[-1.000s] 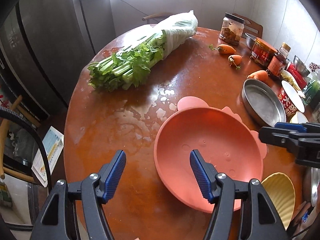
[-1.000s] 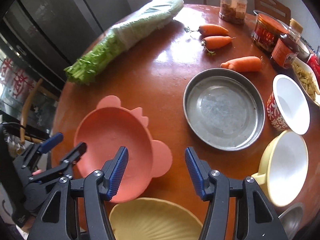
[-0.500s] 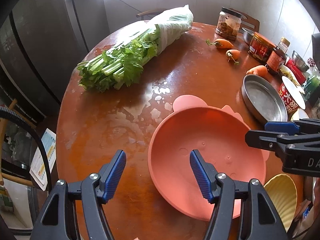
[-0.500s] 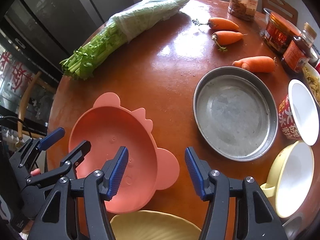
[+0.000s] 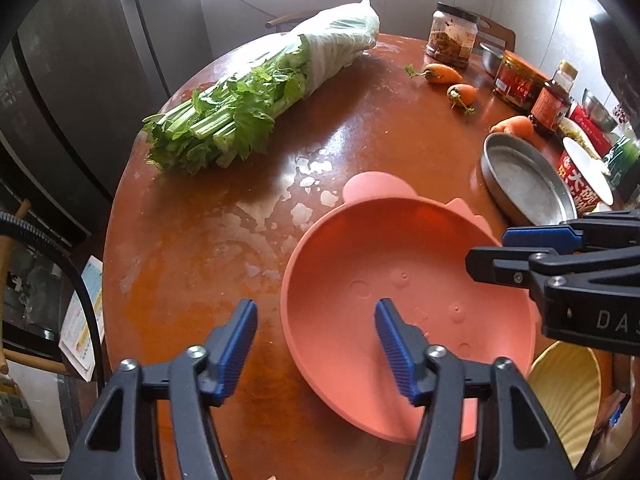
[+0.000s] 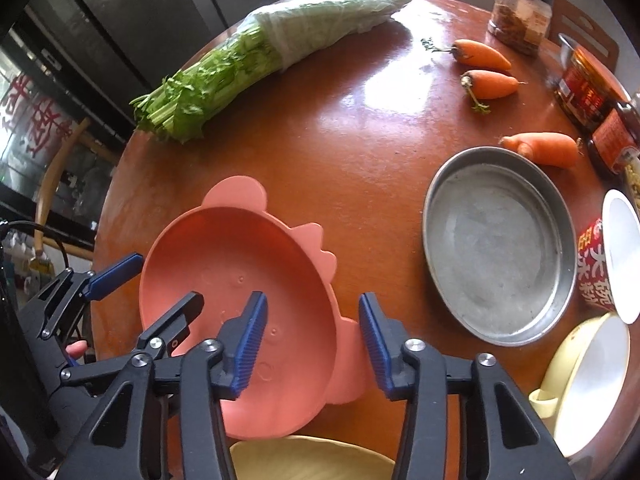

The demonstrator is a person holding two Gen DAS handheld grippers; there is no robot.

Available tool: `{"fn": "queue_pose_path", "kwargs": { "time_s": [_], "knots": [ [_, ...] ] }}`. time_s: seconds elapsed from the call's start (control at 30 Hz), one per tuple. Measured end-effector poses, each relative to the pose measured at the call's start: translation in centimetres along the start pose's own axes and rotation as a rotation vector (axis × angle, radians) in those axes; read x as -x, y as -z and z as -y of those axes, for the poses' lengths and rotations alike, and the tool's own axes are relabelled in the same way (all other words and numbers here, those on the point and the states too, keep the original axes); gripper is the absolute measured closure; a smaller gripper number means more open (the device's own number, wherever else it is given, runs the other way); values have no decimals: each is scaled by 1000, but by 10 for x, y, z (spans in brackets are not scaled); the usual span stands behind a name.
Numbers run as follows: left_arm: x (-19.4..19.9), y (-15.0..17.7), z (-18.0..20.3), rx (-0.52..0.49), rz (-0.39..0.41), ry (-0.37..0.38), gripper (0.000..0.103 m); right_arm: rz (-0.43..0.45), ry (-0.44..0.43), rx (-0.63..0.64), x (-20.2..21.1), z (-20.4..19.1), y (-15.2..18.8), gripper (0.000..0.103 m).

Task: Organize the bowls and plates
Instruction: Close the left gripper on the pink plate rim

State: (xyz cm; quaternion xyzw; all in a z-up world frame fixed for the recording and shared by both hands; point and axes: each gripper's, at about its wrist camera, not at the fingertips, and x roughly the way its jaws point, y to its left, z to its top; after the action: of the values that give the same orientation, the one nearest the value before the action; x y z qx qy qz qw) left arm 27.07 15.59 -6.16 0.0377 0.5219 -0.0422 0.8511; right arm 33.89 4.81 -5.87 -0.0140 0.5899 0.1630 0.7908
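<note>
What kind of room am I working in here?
Most likely a home kitchen or dining corner: a round wooden table carries bagged celery, loose carrots and sauce jars, with what looks like a dark fridge standing behind.

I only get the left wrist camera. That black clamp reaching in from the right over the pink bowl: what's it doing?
Observer: The right gripper straddles the rim of the pink bowl beside its round ear; its jaws have just been closing, pads not pressing yet.
Operator: Anything nearer than the metal pan?
Observer: A pale yellow handled bowl, white inside, beside the metal pan.
Operator: Any hand showing?
Observer: One fingertip, at the left edge.
</note>
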Motion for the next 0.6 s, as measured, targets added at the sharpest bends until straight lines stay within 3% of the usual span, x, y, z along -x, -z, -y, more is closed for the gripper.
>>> {"fn": "queue_pose_path", "kwargs": {
  "time_s": [0.2, 0.6],
  "knots": [
    [-3, 2, -1, -7, -17, 9, 65, -13, -7, 10, -3, -2, -1, 68],
    [-2, 6, -5, -2, 8, -8, 79, -9, 7, 3, -2, 4, 2, 86]
  ]
}}
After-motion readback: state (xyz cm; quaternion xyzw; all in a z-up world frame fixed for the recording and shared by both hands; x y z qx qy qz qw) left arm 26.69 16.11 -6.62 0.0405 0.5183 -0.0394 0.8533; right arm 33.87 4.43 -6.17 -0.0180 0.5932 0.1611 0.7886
